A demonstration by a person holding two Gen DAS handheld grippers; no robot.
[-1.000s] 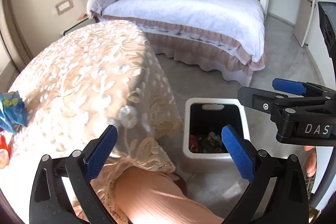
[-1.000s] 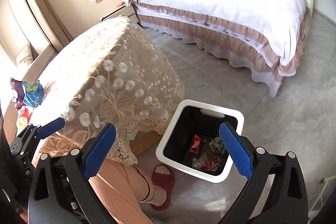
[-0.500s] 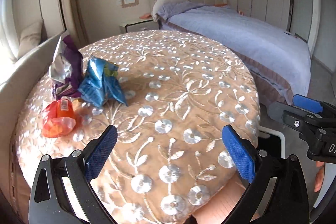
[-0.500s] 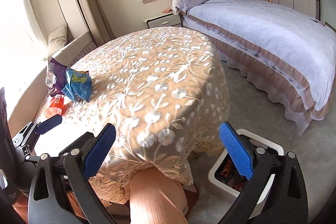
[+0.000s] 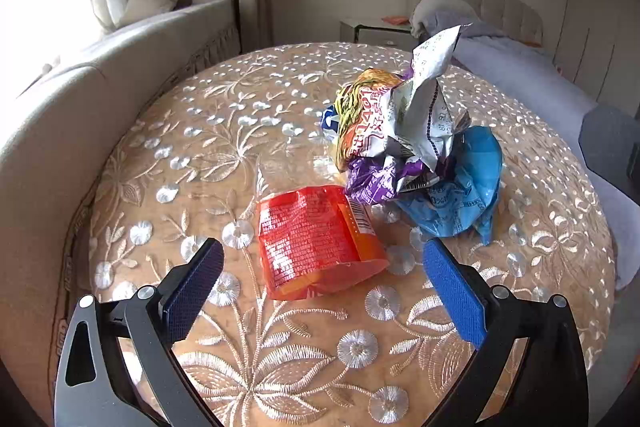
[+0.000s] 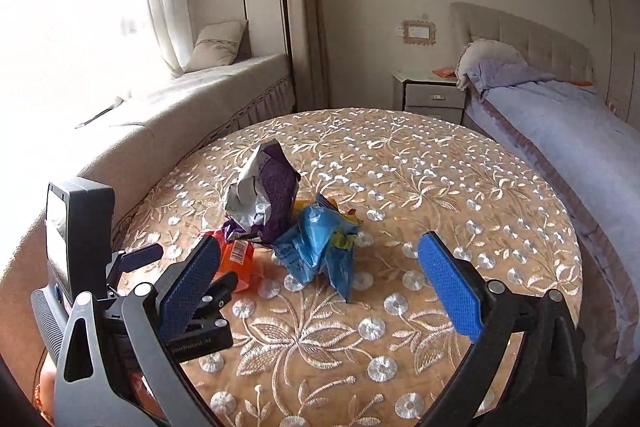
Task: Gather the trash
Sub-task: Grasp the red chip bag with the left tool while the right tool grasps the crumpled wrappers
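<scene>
Three pieces of trash lie together on the round embroidered table point(image 5: 248, 131). An orange-red wrapper point(image 5: 316, 239) lies nearest, just ahead of my left gripper point(image 5: 324, 291), which is open with the wrapper between and beyond its blue pads. Behind it stands a crumpled purple and white snack bag point(image 5: 404, 131), with a blue wrapper point(image 5: 464, 187) at its right. In the right wrist view my right gripper point(image 6: 320, 287) is open above the table point(image 6: 440, 195), with the blue wrapper point(image 6: 320, 247) just ahead, the purple bag point(image 6: 268, 195) behind, and the orange wrapper point(image 6: 238, 259) partly hidden by the left gripper's body.
A beige window bench point(image 6: 168, 107) with a cushion point(image 6: 218, 43) curves along the table's left side. A bed point(image 6: 560, 131) and a nightstand point(image 6: 432, 95) stand at the right. The bin is out of view.
Both grippers swung left from the white floor bin to the table top and closed in on the trash pile. The left gripper now sits right at the orange wrapper.
</scene>
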